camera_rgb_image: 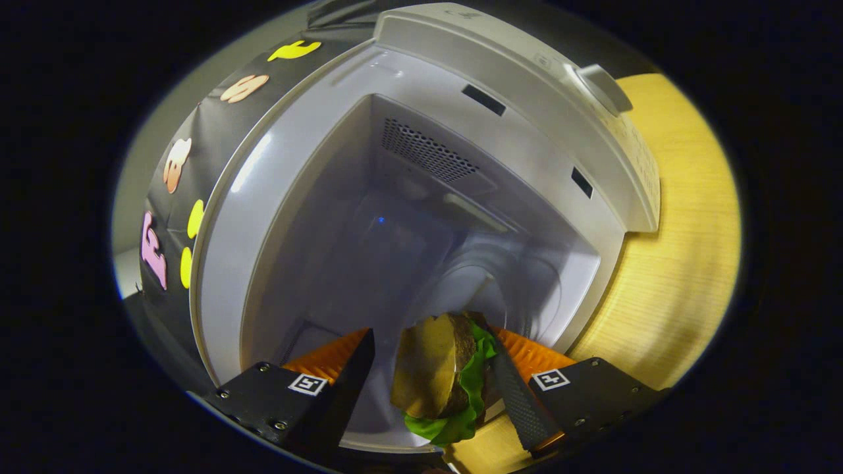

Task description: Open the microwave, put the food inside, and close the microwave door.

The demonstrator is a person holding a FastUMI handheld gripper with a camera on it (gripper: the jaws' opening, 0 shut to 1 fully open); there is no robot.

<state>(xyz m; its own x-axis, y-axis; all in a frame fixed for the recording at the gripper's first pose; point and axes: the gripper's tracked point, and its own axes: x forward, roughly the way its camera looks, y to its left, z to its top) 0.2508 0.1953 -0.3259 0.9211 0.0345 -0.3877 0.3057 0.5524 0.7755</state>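
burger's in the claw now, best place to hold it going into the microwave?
Across the two flat bun faces, one finger each side, coming edge-on. The burger stands on edge between the claw fingers, lettuce rim showing; one finger looks apart from it. The open microwave lies just ahead.

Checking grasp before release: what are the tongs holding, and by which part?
The burger sits between the tongs. One finger lies against its lettuce side; whether the other finger touches its bun side cannot be told.
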